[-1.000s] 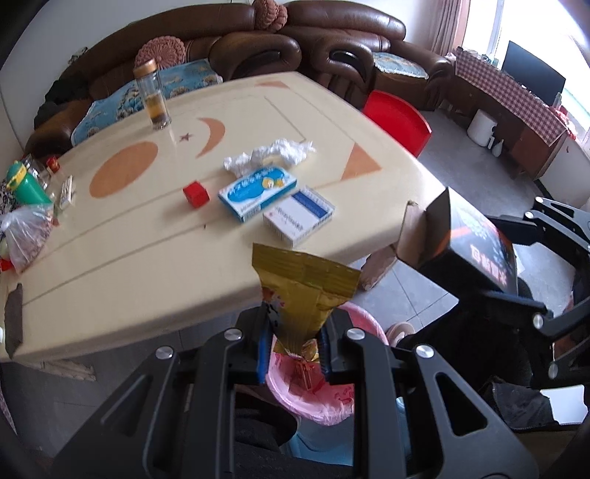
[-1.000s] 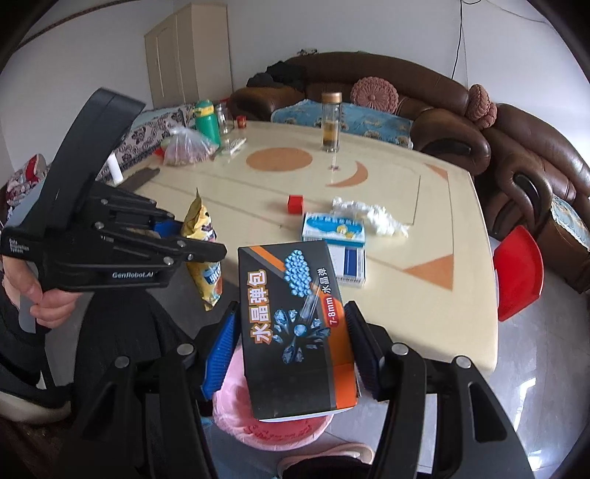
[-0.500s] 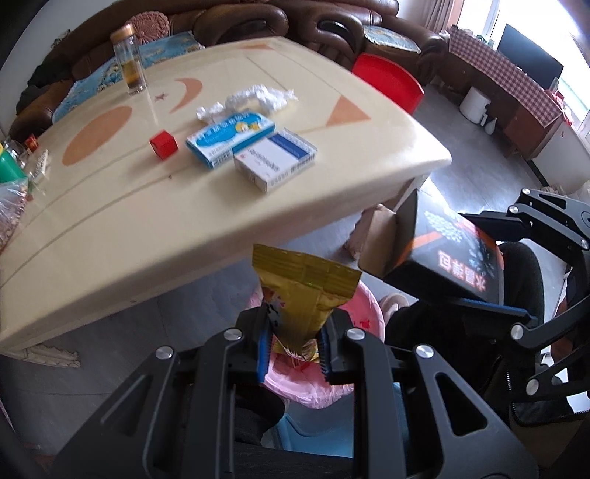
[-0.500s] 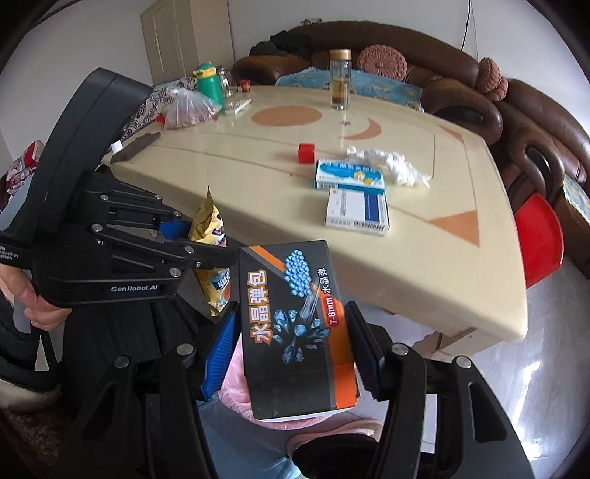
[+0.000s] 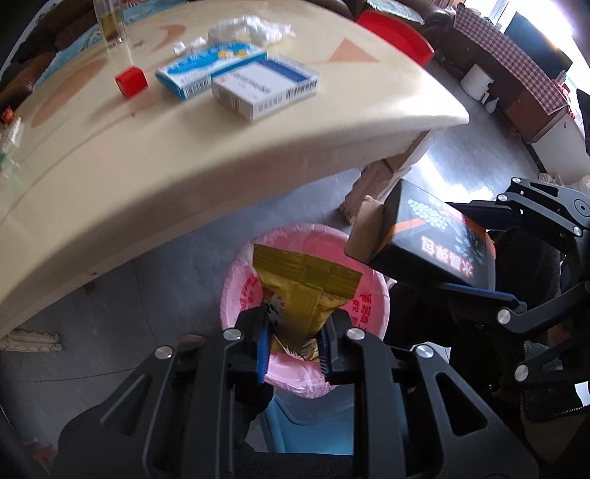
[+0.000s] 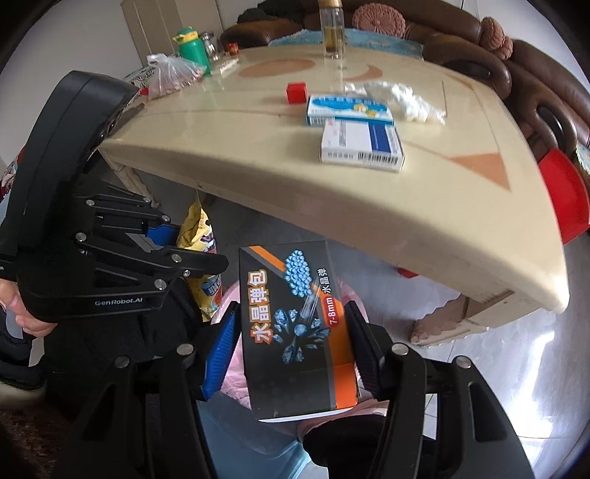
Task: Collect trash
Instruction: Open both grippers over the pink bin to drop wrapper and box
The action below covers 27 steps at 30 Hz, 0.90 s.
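Observation:
My left gripper (image 5: 293,331) is shut on a gold snack bag (image 5: 306,283) and holds it over the pink-lined bin (image 5: 236,294) below the table edge. My right gripper (image 6: 291,346) is shut on a black and orange box (image 6: 298,331), held just right of the bin; the box also shows in the left wrist view (image 5: 431,239). The snack bag shows in the right wrist view (image 6: 201,235) beside the left gripper. A crumpled tissue (image 5: 250,25), a blue box (image 5: 206,68) and a white box (image 5: 265,84) lie on the table.
The cream table (image 5: 147,154) also holds a red cube (image 5: 131,81), a glass jar (image 6: 332,29), a green bottle (image 6: 191,46) and a plastic bag (image 6: 169,75). A red stool (image 6: 564,191) and brown sofas (image 6: 523,66) stand beyond it.
Both grippers have dropped below the table edge toward the bin, each keeping hold of its item. The snack bag now hangs over the bin's opening.

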Available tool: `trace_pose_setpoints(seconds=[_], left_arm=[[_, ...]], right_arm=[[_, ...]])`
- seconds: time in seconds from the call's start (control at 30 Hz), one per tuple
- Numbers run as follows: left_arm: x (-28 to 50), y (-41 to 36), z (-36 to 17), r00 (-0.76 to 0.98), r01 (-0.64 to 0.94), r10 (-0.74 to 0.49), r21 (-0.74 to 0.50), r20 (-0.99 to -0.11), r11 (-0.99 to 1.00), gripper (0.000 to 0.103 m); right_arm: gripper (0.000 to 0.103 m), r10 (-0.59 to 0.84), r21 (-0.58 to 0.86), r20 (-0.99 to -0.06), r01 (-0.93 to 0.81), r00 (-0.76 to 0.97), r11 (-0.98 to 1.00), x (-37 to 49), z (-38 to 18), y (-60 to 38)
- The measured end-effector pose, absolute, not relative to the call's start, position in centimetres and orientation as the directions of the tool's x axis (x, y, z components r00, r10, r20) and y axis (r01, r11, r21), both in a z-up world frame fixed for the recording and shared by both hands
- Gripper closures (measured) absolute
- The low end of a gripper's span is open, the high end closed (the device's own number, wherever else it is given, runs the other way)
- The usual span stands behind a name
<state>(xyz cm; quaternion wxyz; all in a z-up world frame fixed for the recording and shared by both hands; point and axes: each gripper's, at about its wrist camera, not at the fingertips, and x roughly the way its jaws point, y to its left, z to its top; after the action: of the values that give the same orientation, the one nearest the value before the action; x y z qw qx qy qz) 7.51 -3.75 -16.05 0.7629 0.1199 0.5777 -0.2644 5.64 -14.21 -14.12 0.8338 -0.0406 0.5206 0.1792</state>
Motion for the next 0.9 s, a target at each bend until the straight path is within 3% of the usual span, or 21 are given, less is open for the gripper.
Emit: trace_pose_setpoints(seconds=[0.9], left_arm=[[10.1,-6.4,-30.2,-0.1,0.52,-0.166,-0.194,-0.981,0.832,0.082]], right_arm=[[0.048,0.263,0.21,-0.95,-0.283,0.166,0.936,9.7,-26.9,-15.0]])
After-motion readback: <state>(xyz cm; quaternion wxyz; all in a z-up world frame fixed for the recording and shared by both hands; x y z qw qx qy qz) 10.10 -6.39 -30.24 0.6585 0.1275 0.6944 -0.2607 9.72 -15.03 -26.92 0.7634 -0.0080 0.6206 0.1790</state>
